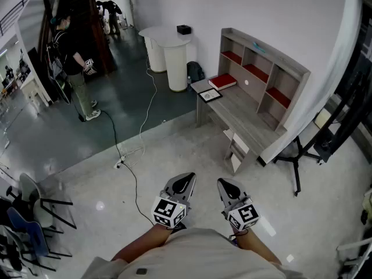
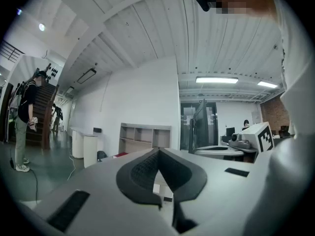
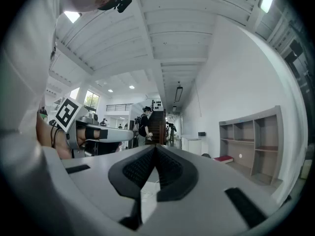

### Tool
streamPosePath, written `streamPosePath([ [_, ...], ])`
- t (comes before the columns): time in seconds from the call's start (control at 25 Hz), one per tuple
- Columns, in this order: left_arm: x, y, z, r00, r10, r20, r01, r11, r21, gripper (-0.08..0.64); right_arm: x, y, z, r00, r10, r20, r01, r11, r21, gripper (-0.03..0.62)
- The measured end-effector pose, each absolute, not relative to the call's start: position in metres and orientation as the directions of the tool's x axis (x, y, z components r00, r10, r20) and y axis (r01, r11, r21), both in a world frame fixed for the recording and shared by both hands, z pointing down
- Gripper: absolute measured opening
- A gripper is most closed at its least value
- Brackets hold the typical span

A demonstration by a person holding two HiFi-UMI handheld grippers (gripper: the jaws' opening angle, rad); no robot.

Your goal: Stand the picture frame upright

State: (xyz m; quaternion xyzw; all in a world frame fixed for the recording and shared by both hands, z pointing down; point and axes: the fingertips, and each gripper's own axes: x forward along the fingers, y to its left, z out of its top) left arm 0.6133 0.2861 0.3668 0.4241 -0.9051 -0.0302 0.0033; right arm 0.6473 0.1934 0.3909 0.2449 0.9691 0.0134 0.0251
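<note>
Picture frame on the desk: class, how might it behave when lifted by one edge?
The picture frame looks thin and flat, so it is probably stiff and light. Lying flat on the desk, it may slide when pushed. Stood upright, something so thin would likely tip easily; any stand isn't visible.

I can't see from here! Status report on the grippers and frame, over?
Left gripper and right gripper shut, empty, well short of desk. Frame flat on desk, beside red book. Cable on floor off left, path looks open.
</note>
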Motion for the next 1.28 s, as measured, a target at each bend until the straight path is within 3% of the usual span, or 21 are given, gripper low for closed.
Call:
streamPosePath([
  [0.68, 0.565, 0.318, 0.374, -0.672, -0.741, -0.011, -0.739, 0.669, 0.076, 0.016, 0.596, 0.207, 0.397, -0.883, 0.467, -0.049, 0.468, 0.883, -0.018, 0.020],
  [1.28, 0.434, 0.396, 0.365, -0.677, -0.735, -0.028, -0.736, 0.677, 0.005, 0.017, 0.466, 0.267, 0.394, -0.895, 0.445, -0.022, 0.445, 0.895, -0.025, 0.020],
])
